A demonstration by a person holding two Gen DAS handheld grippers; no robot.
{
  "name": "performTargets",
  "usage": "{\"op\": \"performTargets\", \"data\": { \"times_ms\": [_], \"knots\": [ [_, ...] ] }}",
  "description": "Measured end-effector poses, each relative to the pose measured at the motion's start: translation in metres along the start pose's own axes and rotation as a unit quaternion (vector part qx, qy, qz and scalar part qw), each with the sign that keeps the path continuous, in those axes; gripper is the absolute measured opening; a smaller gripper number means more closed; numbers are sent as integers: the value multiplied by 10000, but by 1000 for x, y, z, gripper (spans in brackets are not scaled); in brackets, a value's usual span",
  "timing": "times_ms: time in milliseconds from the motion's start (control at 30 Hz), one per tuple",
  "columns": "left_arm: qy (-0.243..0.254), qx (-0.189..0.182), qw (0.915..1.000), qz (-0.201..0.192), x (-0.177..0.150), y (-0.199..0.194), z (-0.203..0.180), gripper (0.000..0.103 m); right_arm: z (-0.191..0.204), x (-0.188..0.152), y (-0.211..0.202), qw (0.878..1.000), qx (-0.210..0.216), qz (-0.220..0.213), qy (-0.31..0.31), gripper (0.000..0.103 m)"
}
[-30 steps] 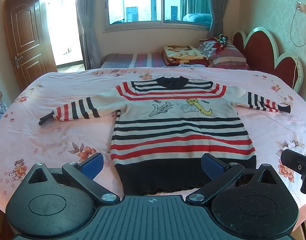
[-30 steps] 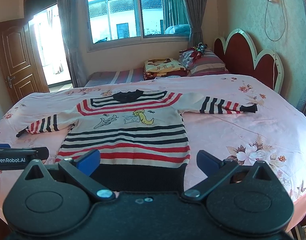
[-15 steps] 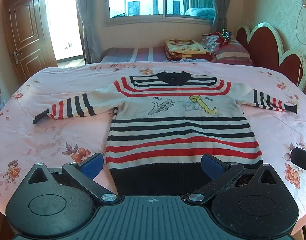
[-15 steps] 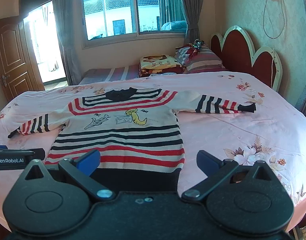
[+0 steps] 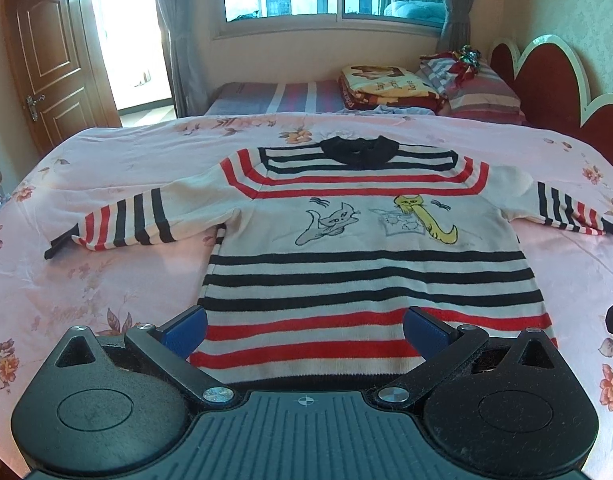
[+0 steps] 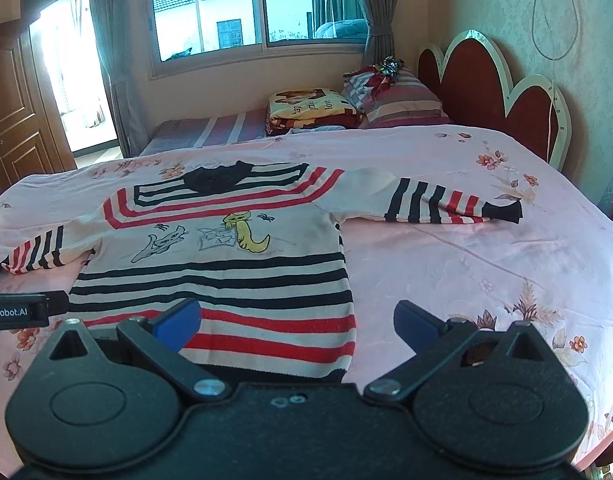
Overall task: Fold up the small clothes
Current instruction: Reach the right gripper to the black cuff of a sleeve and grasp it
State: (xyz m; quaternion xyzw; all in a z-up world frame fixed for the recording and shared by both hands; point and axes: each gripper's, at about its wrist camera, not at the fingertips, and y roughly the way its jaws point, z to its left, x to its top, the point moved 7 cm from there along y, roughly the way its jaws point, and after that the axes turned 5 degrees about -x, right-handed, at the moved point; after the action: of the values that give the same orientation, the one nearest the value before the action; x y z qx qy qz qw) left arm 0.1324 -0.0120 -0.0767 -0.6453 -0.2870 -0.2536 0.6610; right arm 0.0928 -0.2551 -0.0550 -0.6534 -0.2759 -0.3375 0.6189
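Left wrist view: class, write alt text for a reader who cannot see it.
A striped sweater lies flat, sleeves spread, on a pink floral bedsheet. The open left gripper hovers over its hem, holding nothing.

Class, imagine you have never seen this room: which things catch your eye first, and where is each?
First, the striped sweater with two cartoon cats, spread flat with sleeves out on the pink floral bedspread. Next, the open left gripper and open right gripper, each over the sweater's bottom edge. Behind, the red scalloped headboard stands on the right.

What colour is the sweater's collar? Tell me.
Black. The collar of the sweater shows best in the left wrist view.
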Motion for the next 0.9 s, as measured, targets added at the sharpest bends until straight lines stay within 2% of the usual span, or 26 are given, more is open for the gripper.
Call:
{"op": "performTargets", "data": {
  "times_ms": [200, 333, 600, 733, 900],
  "knots": [
    [-64, 60, 9999, -51, 21, 34, -12, 103, -20, 15, 41, 9997, -213, 47, -114, 102],
    [-60, 20, 10000, 65, 31, 61, -25, 103, -40, 23, 69, 9997, -224, 125, -46, 101],
    [-22, -39, 9997, 257, 49, 116, -54, 103, -98, 42, 136, 9978, -417, 362, 361, 82],
    [37, 62, 9996, 288, 59, 147, -66, 103, -134, 52, 172, 9950, -548, 526, 646, 77],
    [-171, 174, 9988, 425, 68, 187, -72, 103, -174, 58, 213, 9896, -663, 764, 1026, 74]
  ]
}}
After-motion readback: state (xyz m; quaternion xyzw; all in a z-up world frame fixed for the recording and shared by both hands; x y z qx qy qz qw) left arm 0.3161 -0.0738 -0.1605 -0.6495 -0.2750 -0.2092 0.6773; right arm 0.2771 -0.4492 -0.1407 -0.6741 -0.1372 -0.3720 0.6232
